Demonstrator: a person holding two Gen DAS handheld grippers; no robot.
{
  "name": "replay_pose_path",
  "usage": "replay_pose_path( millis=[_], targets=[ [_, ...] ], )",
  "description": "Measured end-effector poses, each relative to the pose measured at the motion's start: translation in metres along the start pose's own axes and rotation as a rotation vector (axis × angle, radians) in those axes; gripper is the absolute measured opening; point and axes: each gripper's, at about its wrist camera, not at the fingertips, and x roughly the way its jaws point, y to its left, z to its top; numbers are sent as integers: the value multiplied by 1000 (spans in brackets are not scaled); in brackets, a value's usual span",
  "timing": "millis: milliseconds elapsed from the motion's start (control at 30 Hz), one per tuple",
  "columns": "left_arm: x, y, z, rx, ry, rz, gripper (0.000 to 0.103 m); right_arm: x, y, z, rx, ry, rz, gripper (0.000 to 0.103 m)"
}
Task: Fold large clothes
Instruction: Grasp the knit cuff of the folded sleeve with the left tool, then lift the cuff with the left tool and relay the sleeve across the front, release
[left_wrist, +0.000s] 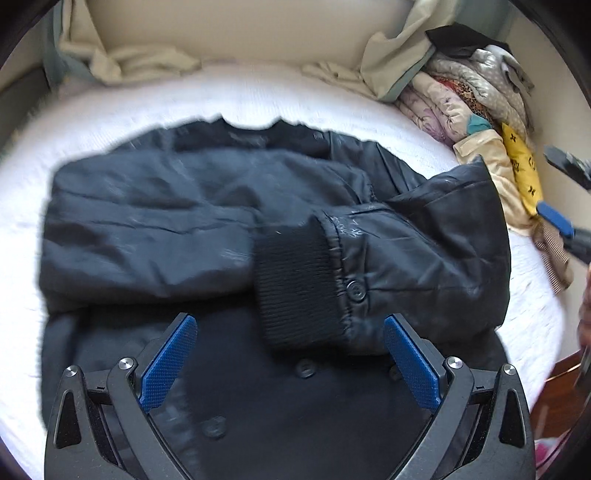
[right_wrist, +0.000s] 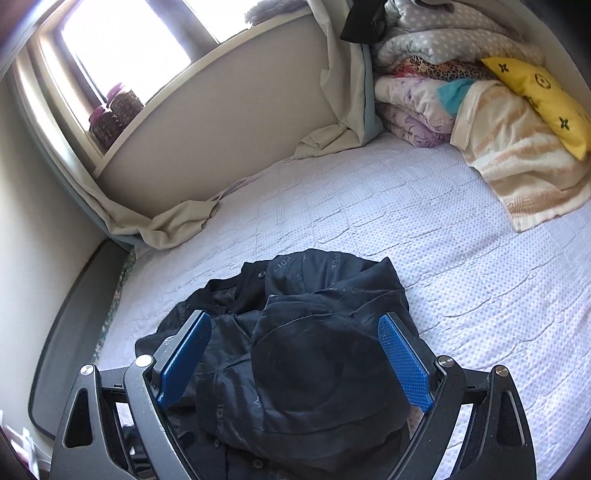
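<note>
left hand-held gripper (left_wrist: 290, 363) spread, empty, over black jacket (left_wrist: 166, 229) | ribbed cuff (left_wrist: 295, 288) folded across front | right hand-held gripper (right_wrist: 293, 363) spread, empty | white bed (right_wrist: 461, 258)

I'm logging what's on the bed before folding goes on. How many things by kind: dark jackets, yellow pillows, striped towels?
Dark jacket: 1
Yellow pillow: 1
Striped towel: 1
Total: 3

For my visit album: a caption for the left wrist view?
Open left hand-held gripper above a black jacket, sleeve folded across, on a white bed.
</note>
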Motion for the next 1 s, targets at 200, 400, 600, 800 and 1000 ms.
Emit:
replay_pose_path(
  millis=[200, 400, 600, 800, 1000],
  targets=[
    [39, 10, 6, -144, 129, -104, 94, -2, -4, 1, 23, -3, 25, 91],
    [57, 5, 5, -137, 145, -121, 63, -1, -14, 4, 61, 6, 36, 91],
    [42, -10, 11, -67, 120, -126, 10, 1, -19, 4, 92, 8, 39, 91],
    [-24, -33, 37, 29, -27, -153, 12, 4, -21, 5, 120, 9, 40, 91],
    [-86, -37, 70, 97, -151, -111, 12, 2, -22, 5, 120, -9, 23, 91]
  ],
)
